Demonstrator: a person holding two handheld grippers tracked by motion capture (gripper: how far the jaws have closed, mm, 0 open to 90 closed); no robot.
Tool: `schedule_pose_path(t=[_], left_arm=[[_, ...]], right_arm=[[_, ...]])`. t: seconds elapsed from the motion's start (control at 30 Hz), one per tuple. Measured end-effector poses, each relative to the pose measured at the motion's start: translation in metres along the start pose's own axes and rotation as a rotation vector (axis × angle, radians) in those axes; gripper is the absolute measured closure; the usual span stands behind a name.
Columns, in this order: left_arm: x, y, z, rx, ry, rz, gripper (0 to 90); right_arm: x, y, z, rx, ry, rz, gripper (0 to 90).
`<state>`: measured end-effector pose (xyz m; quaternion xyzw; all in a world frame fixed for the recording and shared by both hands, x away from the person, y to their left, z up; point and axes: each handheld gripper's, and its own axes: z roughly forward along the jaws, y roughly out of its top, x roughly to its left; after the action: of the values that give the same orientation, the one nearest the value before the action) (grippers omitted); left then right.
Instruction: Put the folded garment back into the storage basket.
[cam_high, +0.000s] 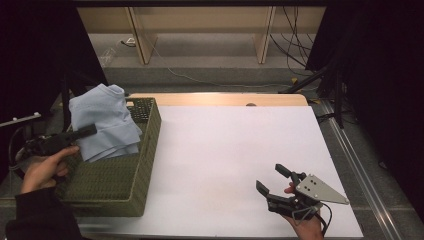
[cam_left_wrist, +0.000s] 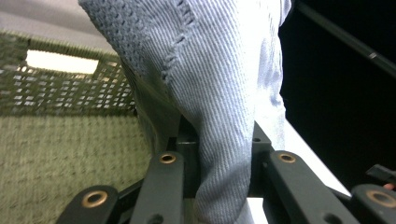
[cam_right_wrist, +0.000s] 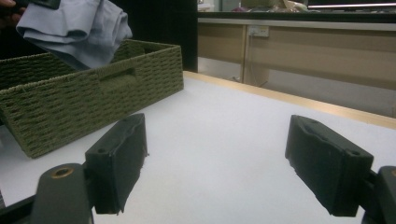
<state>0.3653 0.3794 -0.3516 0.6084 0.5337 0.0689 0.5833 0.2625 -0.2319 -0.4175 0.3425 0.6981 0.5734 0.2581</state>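
A light blue folded garment (cam_high: 105, 122) hangs above the green woven basket (cam_high: 145, 165) at the table's left, lifted clear of the basket floor. My left gripper (cam_high: 90, 132) is shut on the garment's edge; in the left gripper view the ribbed blue cloth (cam_left_wrist: 224, 116) runs down between the jaws. My right gripper (cam_high: 272, 179) rests low over the white table near the front right, jaws wide open with nothing between them (cam_right_wrist: 215, 158). The right gripper view shows the garment (cam_right_wrist: 74, 28) held over the basket (cam_right_wrist: 93, 98) at upper left.
The white table surface (cam_high: 225, 150) stretches between the basket and the right gripper. A wooden strip (cam_high: 225, 99) edges the table's far side. Beyond it stand wooden shelf legs (cam_high: 142, 40) and loose cables (cam_high: 295, 45) on the floor.
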Motion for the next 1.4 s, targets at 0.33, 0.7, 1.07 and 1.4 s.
schedule_pose_path(t=[0.33, 0.7, 1.07, 1.4], left_arm=[[0.011, -0.005, 0.003, 0.042, 0.041, -0.014, 74.2], [0.020, -0.010, 0.010, 0.118, 0.078, -0.015, 74.1], [0.031, -0.017, 0.014, 0.193, 0.106, -0.021, 74.1], [0.039, -0.025, 0.024, 0.262, 0.081, -0.042, 74.1]], right_arm=[[0.000, 0.000, 0.000, 0.000, 0.000, -0.001, 21.5], [0.000, 0.000, 0.000, 0.000, 0.000, -0.001, 21.6], [0.000, 0.000, 0.000, 0.002, 0.000, -0.003, 21.6], [0.000, 0.000, 0.000, 0.004, 0.000, -0.003, 21.6]])
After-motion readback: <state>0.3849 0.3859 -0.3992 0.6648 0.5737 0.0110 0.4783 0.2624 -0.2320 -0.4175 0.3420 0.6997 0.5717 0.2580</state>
